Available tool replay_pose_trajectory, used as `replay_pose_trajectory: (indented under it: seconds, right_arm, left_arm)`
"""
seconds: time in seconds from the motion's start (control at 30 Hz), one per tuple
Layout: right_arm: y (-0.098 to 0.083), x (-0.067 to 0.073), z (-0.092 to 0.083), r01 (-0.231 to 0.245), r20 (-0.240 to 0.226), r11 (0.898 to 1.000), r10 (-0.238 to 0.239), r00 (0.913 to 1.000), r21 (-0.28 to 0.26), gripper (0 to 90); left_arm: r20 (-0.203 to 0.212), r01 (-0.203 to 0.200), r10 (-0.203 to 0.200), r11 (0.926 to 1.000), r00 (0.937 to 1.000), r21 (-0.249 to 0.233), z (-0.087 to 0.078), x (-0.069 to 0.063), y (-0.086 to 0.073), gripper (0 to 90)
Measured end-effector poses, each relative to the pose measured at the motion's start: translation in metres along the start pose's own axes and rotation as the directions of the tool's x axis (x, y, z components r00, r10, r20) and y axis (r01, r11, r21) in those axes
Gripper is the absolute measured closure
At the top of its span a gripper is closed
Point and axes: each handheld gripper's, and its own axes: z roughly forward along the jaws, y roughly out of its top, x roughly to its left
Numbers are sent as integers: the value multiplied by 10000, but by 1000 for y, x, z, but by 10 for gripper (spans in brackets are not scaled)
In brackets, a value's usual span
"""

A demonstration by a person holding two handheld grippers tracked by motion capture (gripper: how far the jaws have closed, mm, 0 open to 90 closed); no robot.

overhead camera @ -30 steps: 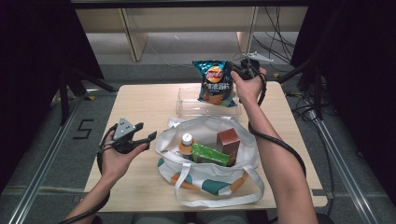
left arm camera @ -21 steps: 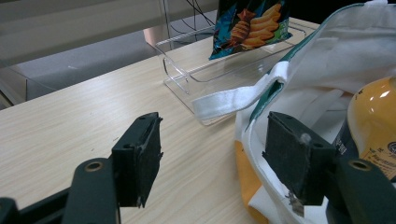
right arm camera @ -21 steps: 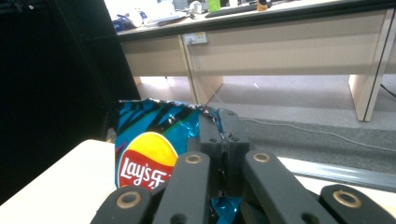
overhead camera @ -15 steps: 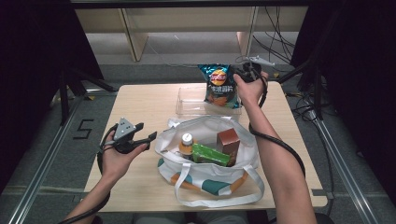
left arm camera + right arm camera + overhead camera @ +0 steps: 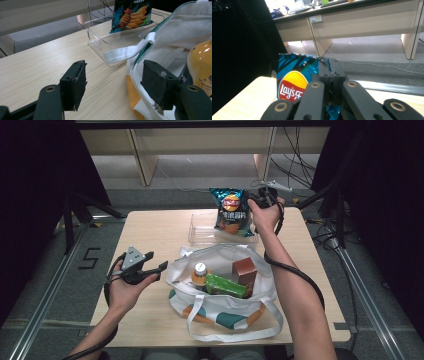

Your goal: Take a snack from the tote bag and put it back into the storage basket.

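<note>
A blue Lay's chip bag [image 5: 231, 213] hangs upright over a clear plastic tray [image 5: 200, 233] at the table's far side. My right gripper [image 5: 254, 200] is shut on the bag's top right edge; in the right gripper view the jaws [image 5: 331, 72] pinch the crinkled foil of the chip bag [image 5: 293, 75]. In the left gripper view the chip bag [image 5: 132, 13] has its lower edge down inside the tray [image 5: 100, 37]; whether it touches the floor I cannot tell. My left gripper [image 5: 152, 265] is open and holds nothing, just left of a white tote bag [image 5: 220, 307]. Its right finger [image 5: 157, 86] is close to the tote's rim.
The tote holds an orange-capped bottle [image 5: 199, 272], a green box [image 5: 226, 286] and a brown box [image 5: 244, 270]. One white strap [image 5: 125, 52] lies toward the tray. Bare wood [image 5: 150, 227] spreads left of the tray. Black curtains flank the table, with cables at the far right.
The right gripper and the chip bag have shifted only slightly over the tray, the bag hanging a bit more upright. The left hand has stayed where it was.
</note>
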Motion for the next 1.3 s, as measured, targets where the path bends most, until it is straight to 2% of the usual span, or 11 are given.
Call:
replay_pose_trajectory:
  seconds: [0.17,0.23,0.3,0.33,0.37,0.63,0.8,1.03,1.13,1.17,1.3]
  right_arm:
    - [-2,-3,3,197,-5,9997,-197,9998,-125,900]
    - [-2,-2,2,-160,-17,9999,160,9999,-33,900]
    - [0,-3,4,171,-156,9997,-173,9997,-166,899]
    - [0,2,3,-161,-179,9998,159,9997,-99,900]
    - [2,2,3,225,-239,9996,-230,9995,-195,900]
    - [-1,-2,4,130,-57,9999,-130,9999,-14,899]
    - [-7,-6,5,-130,186,9999,129,9997,30,896]
    - [-14,-17,2,-67,541,9999,60,9985,130,890]
    - [-15,-23,0,470,668,9986,-485,9966,245,885]
    - [-16,-21,-1,-20,775,9995,-5,9970,317,883]
    - [-16,-25,-5,277,932,9989,-311,9952,373,864]
  left_arm:
    - [52,-37,37,10000,10000,-86,1,1,0,352]
    - [51,-37,37,10000,10000,-89,0,1,0,352]
    - [-13,-27,26,10000,10000,-27,-1,1,0,353]
    - [-23,-18,17,10000,10000,-23,-1,1,0,352]
    - [-22,-2,2,10000,10000,-13,0,1,0,352]
    - [-42,14,-15,10000,10000,-20,-1,1,0,352]
    - [-22,-3,3,10000,10000,2,-1,1,0,352]
    - [-31,1,-1,10000,10000,18,-1,1,-1,352]
    - [52,-71,71,10000,10000,-64,0,1,-1,352]
    - [65,-99,100,9999,9999,-69,0,1,0,352]
    - [-4,-13,13,10000,10000,7,0,0,-1,352]
